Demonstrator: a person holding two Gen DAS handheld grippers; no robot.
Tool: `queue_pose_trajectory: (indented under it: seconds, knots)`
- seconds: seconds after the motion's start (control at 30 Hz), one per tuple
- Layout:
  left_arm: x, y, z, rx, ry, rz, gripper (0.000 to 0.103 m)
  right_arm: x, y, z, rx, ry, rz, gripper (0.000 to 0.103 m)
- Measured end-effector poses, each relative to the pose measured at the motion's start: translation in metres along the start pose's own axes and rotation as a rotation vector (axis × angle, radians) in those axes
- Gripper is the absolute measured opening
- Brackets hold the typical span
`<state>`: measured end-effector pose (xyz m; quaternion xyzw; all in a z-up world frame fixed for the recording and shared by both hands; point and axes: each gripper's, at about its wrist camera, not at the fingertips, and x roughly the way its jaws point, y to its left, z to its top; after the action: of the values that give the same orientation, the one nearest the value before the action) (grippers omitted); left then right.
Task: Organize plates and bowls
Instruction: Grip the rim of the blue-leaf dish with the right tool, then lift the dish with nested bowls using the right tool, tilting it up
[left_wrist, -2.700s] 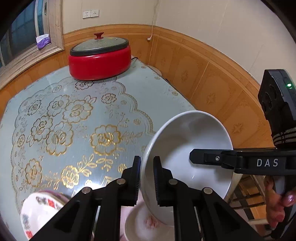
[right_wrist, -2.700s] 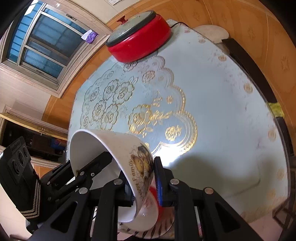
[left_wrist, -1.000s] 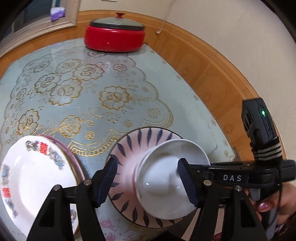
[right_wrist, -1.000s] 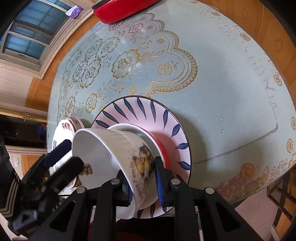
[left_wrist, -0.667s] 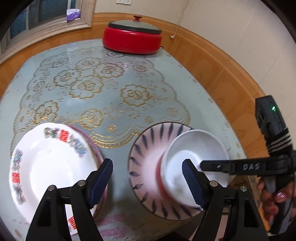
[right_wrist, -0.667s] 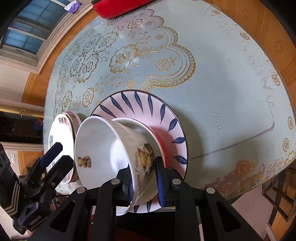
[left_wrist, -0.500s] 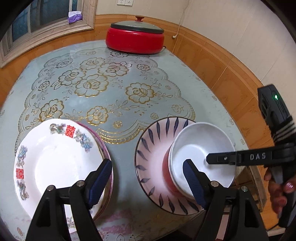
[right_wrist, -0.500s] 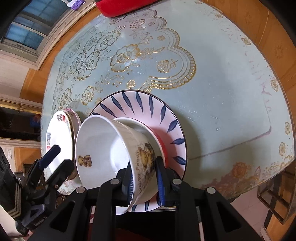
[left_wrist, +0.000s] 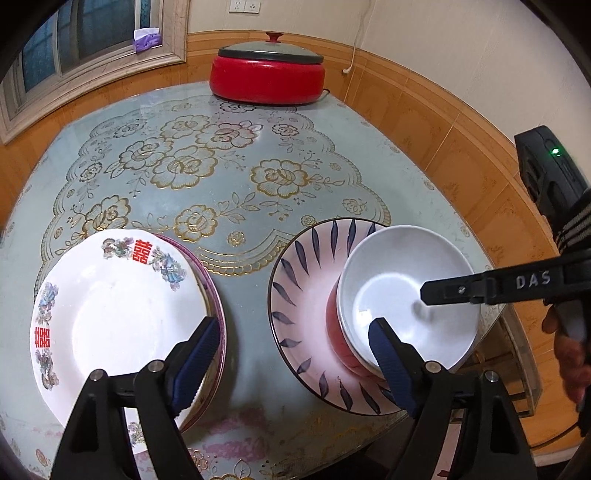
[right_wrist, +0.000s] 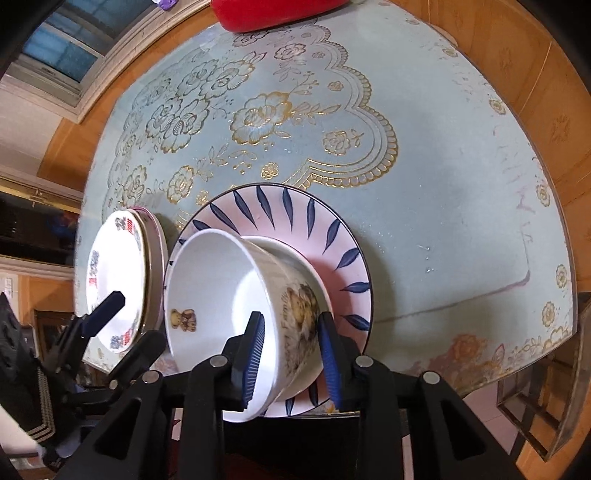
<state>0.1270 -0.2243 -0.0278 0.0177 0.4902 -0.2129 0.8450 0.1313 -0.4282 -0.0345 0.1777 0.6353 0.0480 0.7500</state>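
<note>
Since earlier: the white bear-print bowl (right_wrist: 236, 317) was up in the air between both grippers, now it's down, nested in the red-sided bowl (left_wrist: 338, 343) on the pink plate with blue leaf strokes (left_wrist: 306, 295). Both sets of jaws have just been opening.

Left wrist view: left gripper (left_wrist: 291, 360) is spread wide, nothing between the pads, hanging over the gap between the two stacks. The white plate with red characters (left_wrist: 110, 314) sits on a purple-rimmed plate on the left. The red lidded electric pot (left_wrist: 267, 75) is at the far edge of the pale blue floral tablecloth (left_wrist: 221, 177).

Right wrist view: right gripper (right_wrist: 291, 356) is at a narrow gap, the bowl wall between the pads but no squeeze that I can see.

Risk: the stack is near the table edge and the bowl looks tilted. Pulling out crooked could snag the rim and tip it.
</note>
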Motion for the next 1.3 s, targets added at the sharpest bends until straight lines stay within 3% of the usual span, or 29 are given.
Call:
queue_pose_trajectory:
  seconds: [0.17,0.3,0.63,0.87,1.3]
  knots:
    - [-0.001,0.006,-0.001,-0.027,-0.002,0.000,0.083,-0.002,-0.015,0.003,0.101,0.020,0.094,0.032]
    - [-0.001,0.011,-0.001,-0.049,-0.004,-0.002,0.084,-0.015,-0.009,0.005,0.071,-0.024,0.045,0.035]
    - [0.005,0.005,0.000,-0.032,0.009,-0.010,0.084,-0.012,-0.006,-0.001,0.043,-0.039,0.037,0.036]
    - [0.007,0.001,0.000,-0.011,0.009,0.012,0.086,-0.017,0.003,-0.011,-0.026,-0.121,-0.075,0.036]
    - [0.002,0.003,0.002,-0.006,-0.010,0.020,0.086,-0.031,-0.024,-0.032,0.113,-0.210,0.000,0.036]
